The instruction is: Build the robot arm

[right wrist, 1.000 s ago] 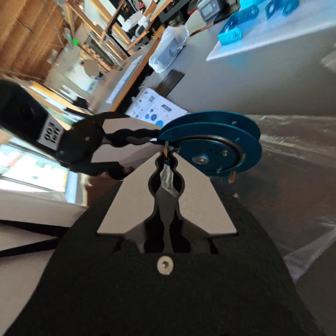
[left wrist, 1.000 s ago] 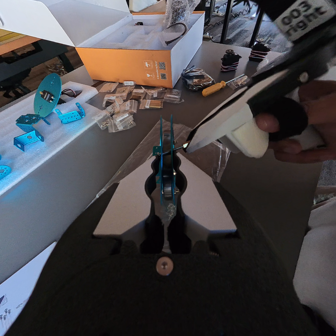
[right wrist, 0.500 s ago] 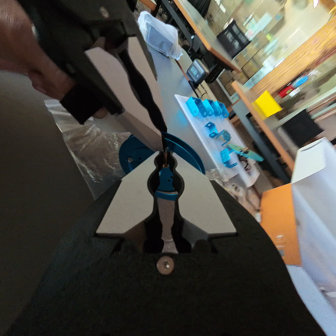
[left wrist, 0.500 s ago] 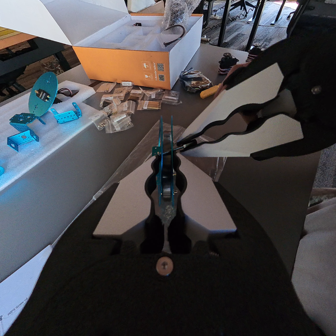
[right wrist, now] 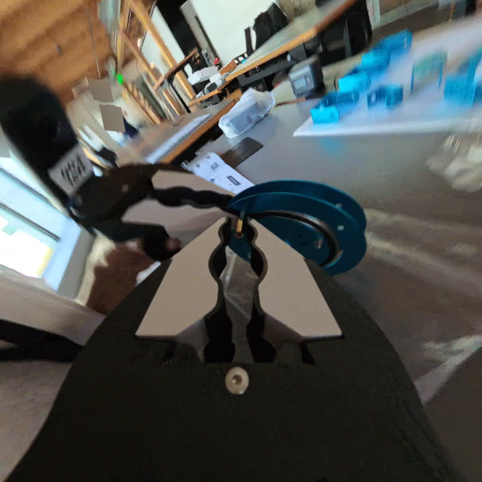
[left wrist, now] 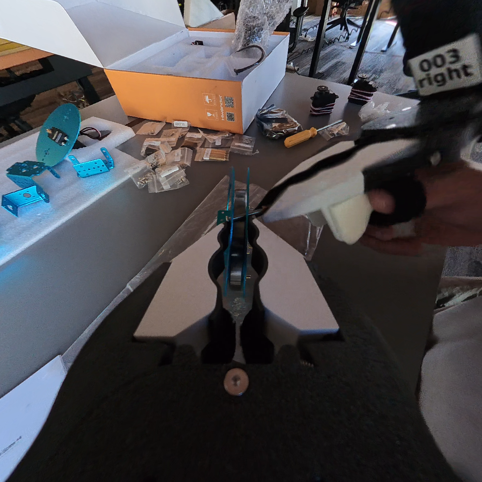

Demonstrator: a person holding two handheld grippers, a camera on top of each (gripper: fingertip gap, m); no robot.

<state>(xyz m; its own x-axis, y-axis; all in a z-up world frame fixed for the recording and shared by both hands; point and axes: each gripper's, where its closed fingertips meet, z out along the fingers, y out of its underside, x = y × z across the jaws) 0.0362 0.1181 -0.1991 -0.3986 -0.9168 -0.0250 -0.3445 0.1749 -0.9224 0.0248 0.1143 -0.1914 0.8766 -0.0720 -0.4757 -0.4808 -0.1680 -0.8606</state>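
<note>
An open orange-and-white box (left wrist: 182,86) is seen at the upper centre of the left wrist view, with small clear hardware bags (left wrist: 180,154) scattered below it on the grey table (left wrist: 365,287). One yellow-handled screwdriver (left wrist: 300,137) and two black servos (left wrist: 323,100) are placed at the upper right. Four blue metal parts, among them a disc carrying a servo (left wrist: 58,135), are laid on white foam (left wrist: 52,198) at the left. At frame centre, a blue double-disc assembly (left wrist: 238,234) is clamped edge-on between the left gripper (left wrist: 237,229) fingers, above a clear plastic sheet (left wrist: 198,224). The right gripper (right wrist: 238,227) is pinched shut on a small brass standoff (right wrist: 239,227) at the assembly's rim; in the left view it enters from the right, partly blocking the far table. Compared with half a second earlier, the right gripper has been rotated about its axis, while the assembly has remained gripped at the same spot.
</note>
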